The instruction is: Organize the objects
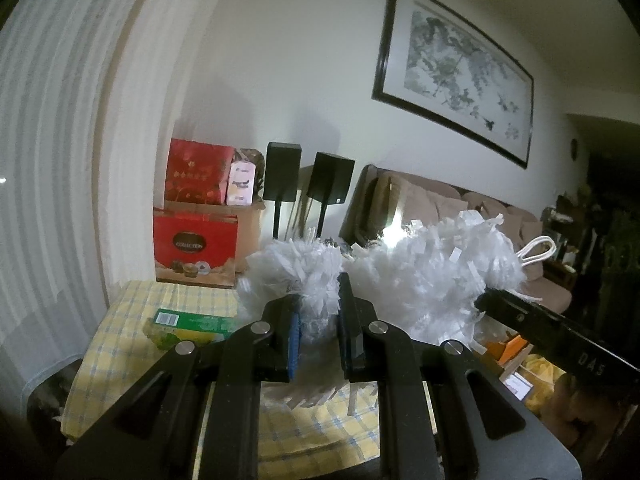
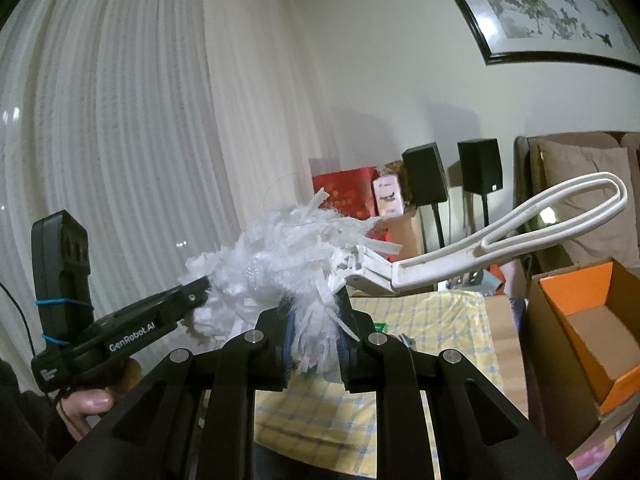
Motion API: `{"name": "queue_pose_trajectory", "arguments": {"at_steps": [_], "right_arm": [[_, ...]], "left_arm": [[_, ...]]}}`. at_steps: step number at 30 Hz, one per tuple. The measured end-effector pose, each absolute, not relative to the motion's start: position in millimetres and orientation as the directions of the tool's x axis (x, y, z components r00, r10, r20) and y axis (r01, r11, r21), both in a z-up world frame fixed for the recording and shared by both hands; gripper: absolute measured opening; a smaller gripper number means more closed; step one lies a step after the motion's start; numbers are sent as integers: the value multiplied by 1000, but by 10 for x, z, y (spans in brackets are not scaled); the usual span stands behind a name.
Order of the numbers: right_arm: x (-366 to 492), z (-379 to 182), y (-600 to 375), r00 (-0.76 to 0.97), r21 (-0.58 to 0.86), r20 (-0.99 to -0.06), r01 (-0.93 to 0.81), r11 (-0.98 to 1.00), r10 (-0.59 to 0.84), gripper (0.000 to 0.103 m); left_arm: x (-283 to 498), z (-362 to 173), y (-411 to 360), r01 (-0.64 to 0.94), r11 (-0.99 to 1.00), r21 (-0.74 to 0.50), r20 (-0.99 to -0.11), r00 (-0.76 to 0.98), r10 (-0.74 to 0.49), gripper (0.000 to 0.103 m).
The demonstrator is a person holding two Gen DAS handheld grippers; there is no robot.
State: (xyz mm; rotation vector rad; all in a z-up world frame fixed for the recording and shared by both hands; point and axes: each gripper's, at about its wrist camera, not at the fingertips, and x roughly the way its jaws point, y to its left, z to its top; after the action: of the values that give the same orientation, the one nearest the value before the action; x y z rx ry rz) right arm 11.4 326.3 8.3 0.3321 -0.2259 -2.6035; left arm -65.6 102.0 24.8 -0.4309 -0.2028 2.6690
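A white fluffy duster [image 1: 432,272] hangs in the air between both grippers, above a table. In the left wrist view my left gripper [image 1: 316,312] is shut on one end of its shredded fluff. The right gripper [image 1: 486,300] reaches in from the right and sinks into the other end, with the handle loop [image 1: 540,250] behind it. In the right wrist view my right gripper [image 2: 316,332] is shut on the fluff of the duster [image 2: 280,268] near where the white plastic handle [image 2: 520,232] sticks out to the right. The left gripper [image 2: 200,290] comes in from the left.
Below lies a table with a yellow checked cloth [image 1: 132,320] and a green box [image 1: 188,322]. Red gift boxes [image 1: 196,248], two black speakers [image 1: 282,176] and a sofa [image 1: 440,200] stand behind. An open cardboard box with an orange lining [image 2: 580,320] is at the right. A hand [image 2: 88,404] holds the left gripper.
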Motion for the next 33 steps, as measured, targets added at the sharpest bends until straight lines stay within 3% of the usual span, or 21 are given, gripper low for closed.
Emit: {"name": "queue_pose_trajectory", "arguments": {"at_steps": [33], "right_arm": [[165,390,3824,-880,261,-149,405,-876,-451,17]], "left_arm": [[-620,547,1667,-447,-869,-213,-207,-848,487,14]]}}
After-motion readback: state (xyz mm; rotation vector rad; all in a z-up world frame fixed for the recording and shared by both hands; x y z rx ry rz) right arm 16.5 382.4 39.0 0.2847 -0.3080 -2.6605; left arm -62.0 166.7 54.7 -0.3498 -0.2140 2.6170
